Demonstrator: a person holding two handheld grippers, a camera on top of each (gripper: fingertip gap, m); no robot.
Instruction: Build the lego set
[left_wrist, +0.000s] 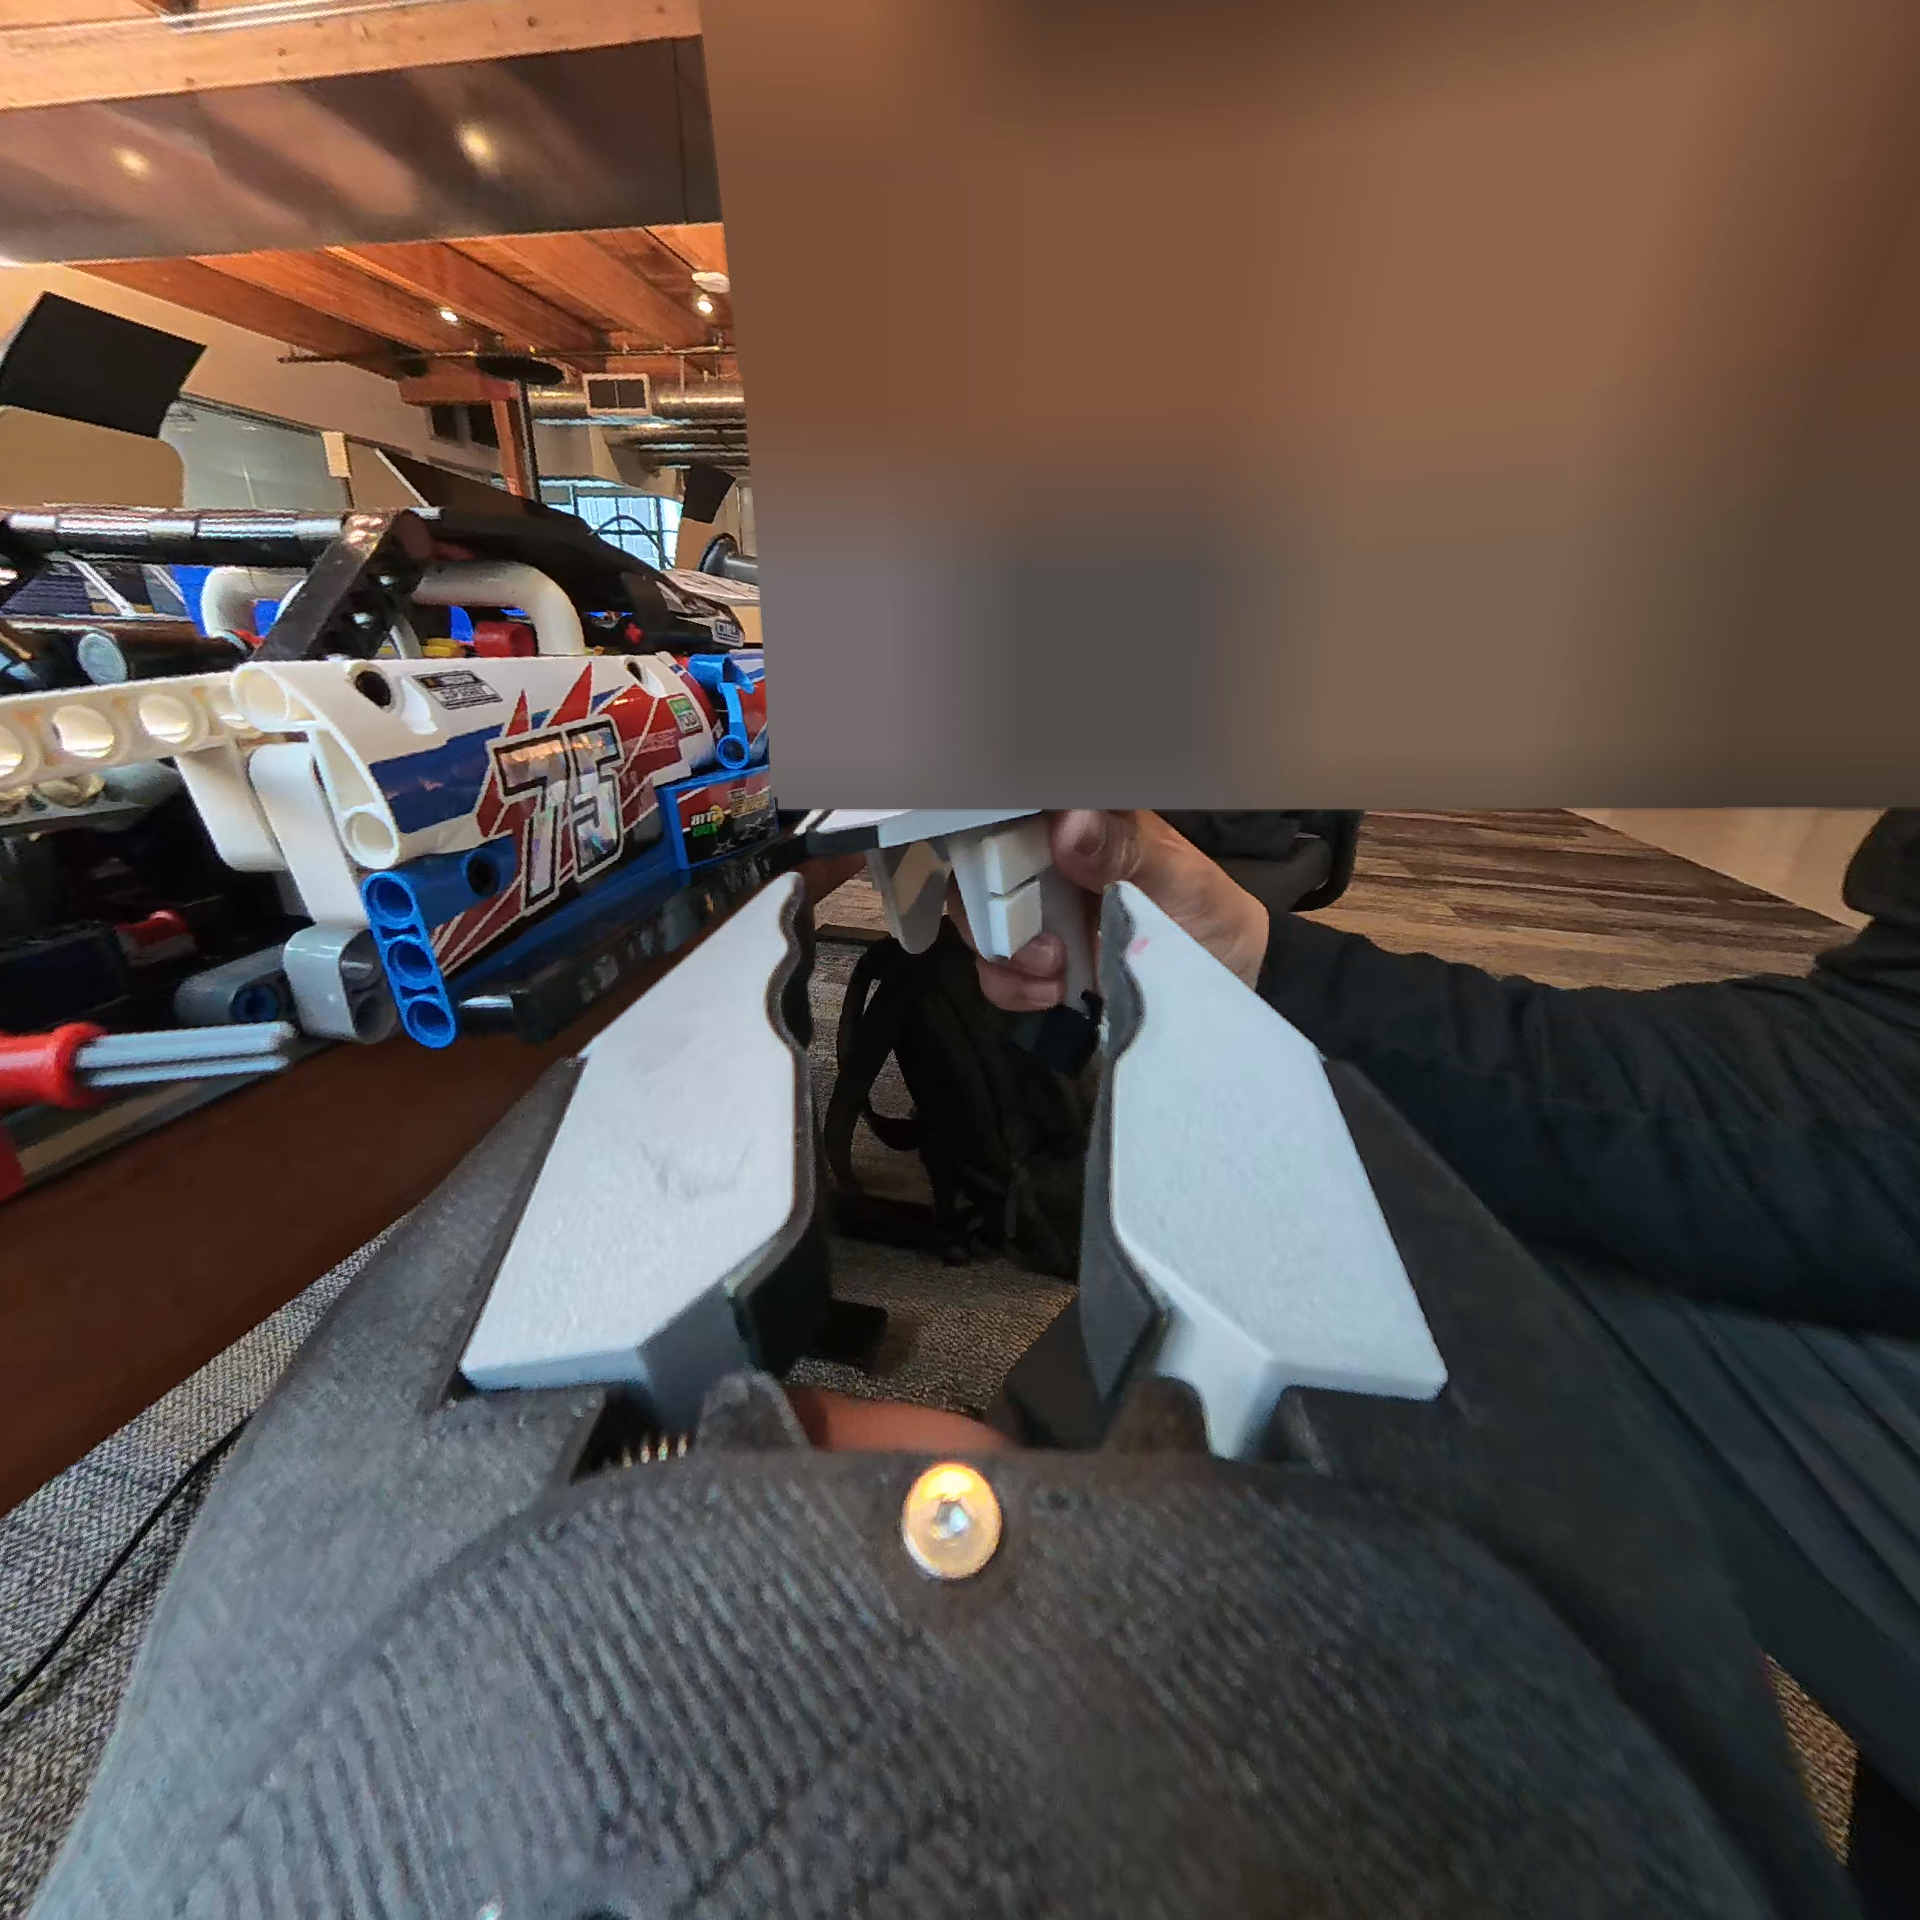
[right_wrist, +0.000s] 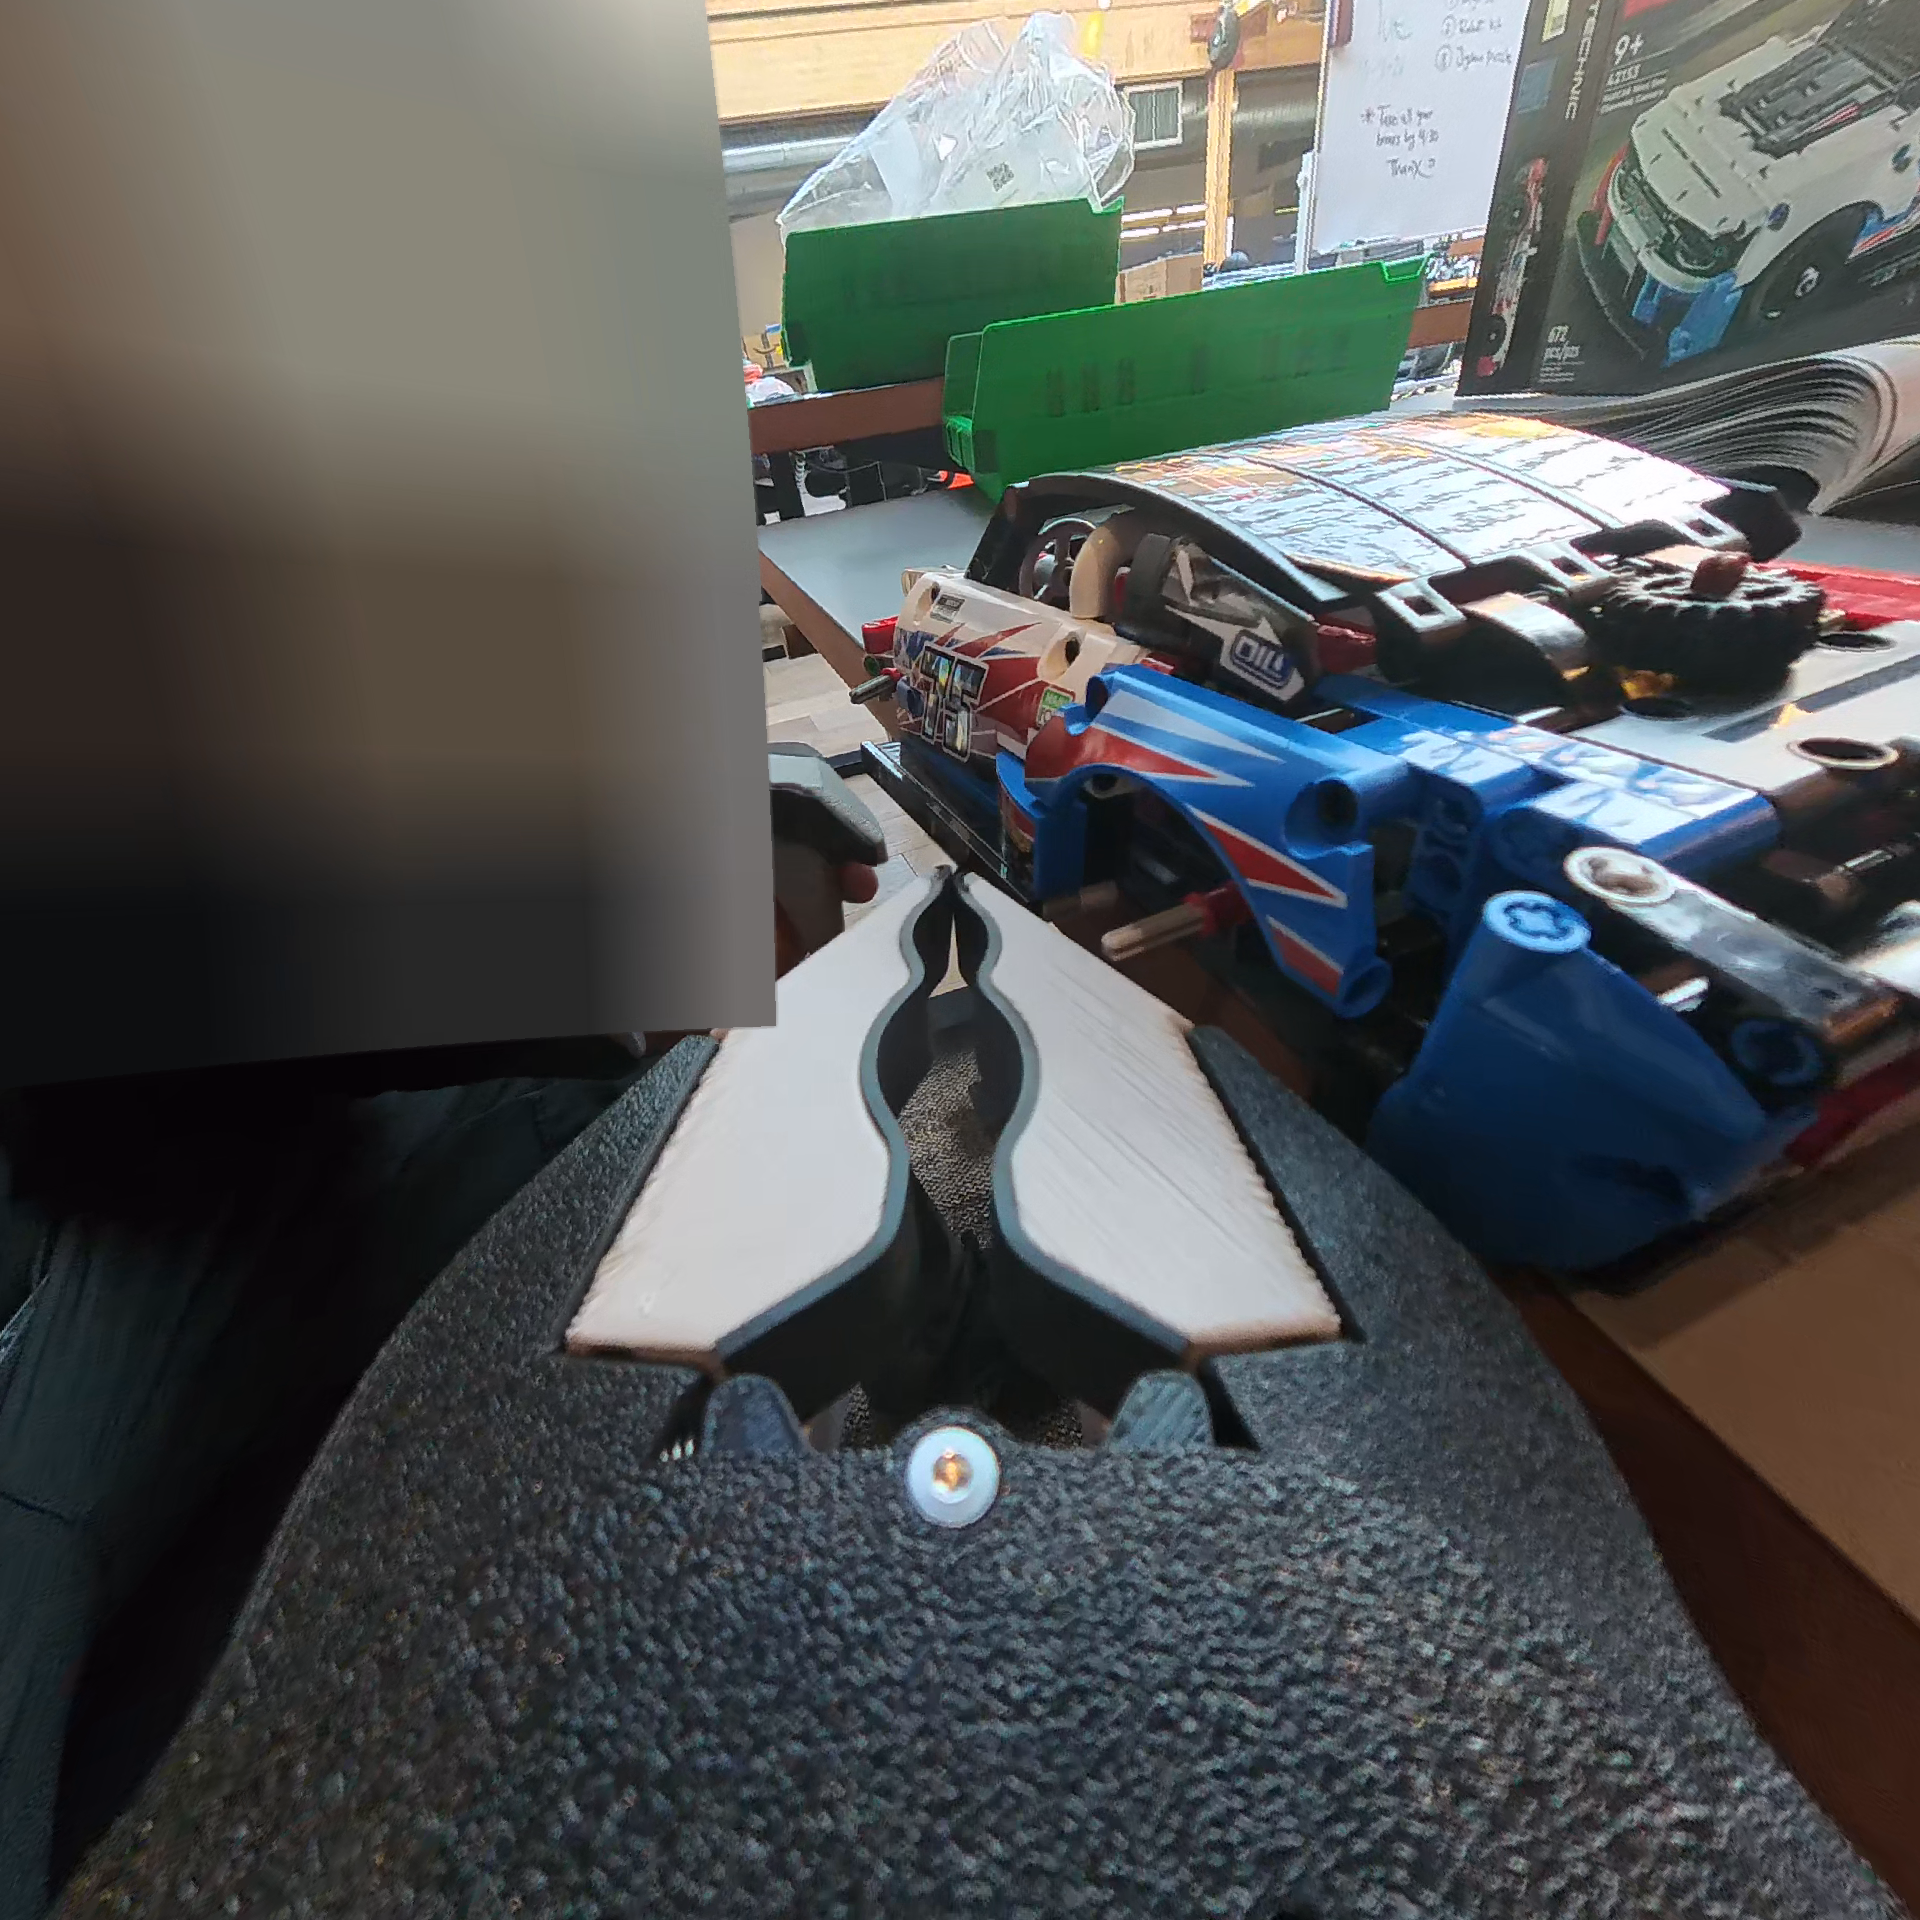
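The toy car (right_wrist: 1403, 790) is judged rigid but breakable, best gripped by its blue side; left gripper (left_wrist: 951, 935) gapes empty, right gripper (right_wrist: 951, 894) is closed on nothing.

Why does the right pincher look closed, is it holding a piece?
Shut and empty. In its own view the right gripper has its fingertips touching, with nothing between them, and it sits off the table's edge beside the lego car.

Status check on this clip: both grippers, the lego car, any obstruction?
Left gripper open, empty. Right gripper shut, empty. Blue, white and red lego race car on table, untouched. Nothing blocking.
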